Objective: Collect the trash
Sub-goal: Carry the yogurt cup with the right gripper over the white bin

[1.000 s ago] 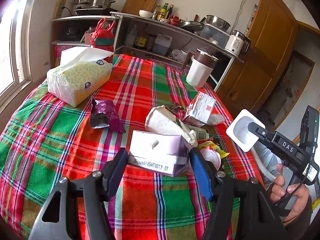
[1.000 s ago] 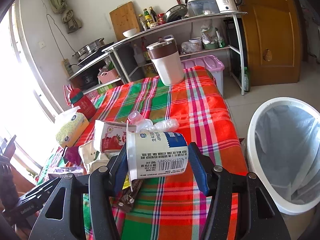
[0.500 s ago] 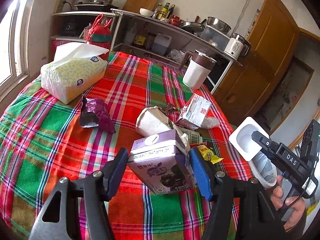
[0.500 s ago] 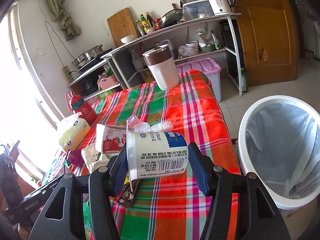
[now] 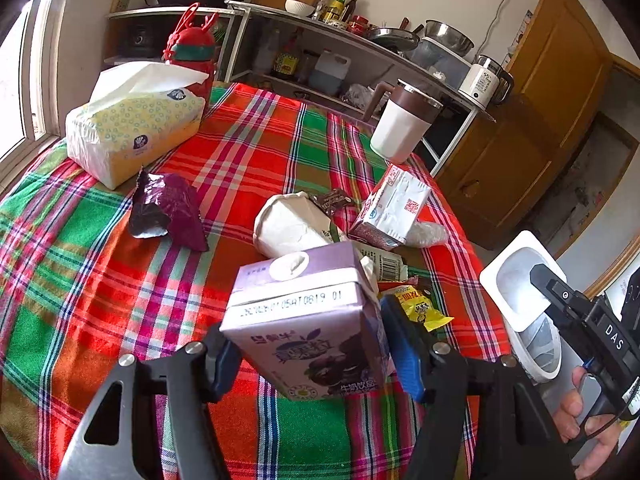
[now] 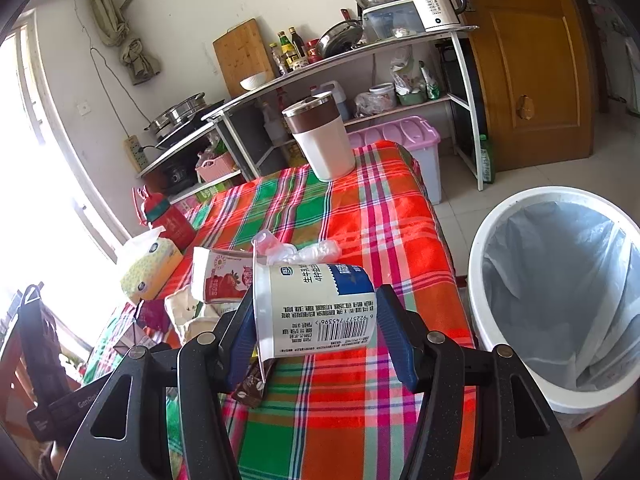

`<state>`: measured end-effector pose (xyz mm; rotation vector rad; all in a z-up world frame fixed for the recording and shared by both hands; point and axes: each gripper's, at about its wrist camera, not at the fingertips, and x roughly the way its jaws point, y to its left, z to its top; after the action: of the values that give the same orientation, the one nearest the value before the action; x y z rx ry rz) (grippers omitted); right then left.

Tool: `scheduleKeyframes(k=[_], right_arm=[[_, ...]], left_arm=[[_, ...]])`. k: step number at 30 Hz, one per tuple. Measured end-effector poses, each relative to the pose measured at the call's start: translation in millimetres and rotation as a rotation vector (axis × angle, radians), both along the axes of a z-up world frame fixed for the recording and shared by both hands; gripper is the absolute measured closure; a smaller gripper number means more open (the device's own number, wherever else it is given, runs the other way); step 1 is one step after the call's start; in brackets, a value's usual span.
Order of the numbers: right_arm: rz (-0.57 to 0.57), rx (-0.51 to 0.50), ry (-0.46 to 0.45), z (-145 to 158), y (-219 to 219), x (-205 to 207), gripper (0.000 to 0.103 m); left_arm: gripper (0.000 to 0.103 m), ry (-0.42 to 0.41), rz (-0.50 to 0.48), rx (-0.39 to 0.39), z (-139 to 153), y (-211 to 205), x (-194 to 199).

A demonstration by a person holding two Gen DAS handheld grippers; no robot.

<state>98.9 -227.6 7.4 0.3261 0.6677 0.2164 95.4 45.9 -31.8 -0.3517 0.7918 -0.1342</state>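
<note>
My left gripper [image 5: 310, 352] is shut on a purple drink carton [image 5: 308, 320], lifted off the plaid tablecloth [image 5: 92, 272] with its top tipped towards the camera. My right gripper [image 6: 314, 332] is shut on a white yogurt cup [image 6: 316, 312] lying sideways between the pads, above the table's right side. That cup [image 5: 520, 280] and the right gripper also show at the right edge of the left wrist view. Loose trash lies on the cloth: a purple wrapper [image 5: 168, 212], a white paper bag [image 5: 292, 224], a strawberry milk carton [image 5: 394, 208] and a yellow snack packet [image 5: 420, 308].
A white bin with a plastic liner [image 6: 560, 280] stands on the floor right of the table. On the table are a tissue pack [image 5: 132, 128], a red bottle [image 5: 192, 52] and a brown-and-white jug [image 5: 400, 124]. A kitchen shelf [image 6: 360, 52] lines the far wall.
The purple carton has come up off the cloth in my left gripper and tipped from lying flat to showing its front. The right gripper with the cup has drifted slightly towards the bin.
</note>
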Motion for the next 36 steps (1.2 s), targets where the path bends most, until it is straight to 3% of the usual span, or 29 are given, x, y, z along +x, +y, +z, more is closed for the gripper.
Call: scheduleKeyframes(k=[11,19,23,31,36], right_arm=[[-0.056,0.035,-0.051,24,-41,-14,0.045],[-0.156,0.024,-0.062,40,-97,-25,0.045],[-0.218,0.028,-0.035,38,-131,-28,0.045],[-0.347,-0.032,0.047,16,-198,-27,0.045],[-0.359,-0.059,0.118,-4,-223,-21,0.045]], left_arm=[[0.039,-0.12,-0.084,0.034,55,-32,-10],[0.039,-0.173,-0.248,0.031,81,-100,3],[0.039,-0.17,-0.342,-0.006,85,-139,13],[0.039,-0.133,-0.508,0.008,75,-228,21],[0.039,-0.09,-0.568,0.025,61,-267,22]])
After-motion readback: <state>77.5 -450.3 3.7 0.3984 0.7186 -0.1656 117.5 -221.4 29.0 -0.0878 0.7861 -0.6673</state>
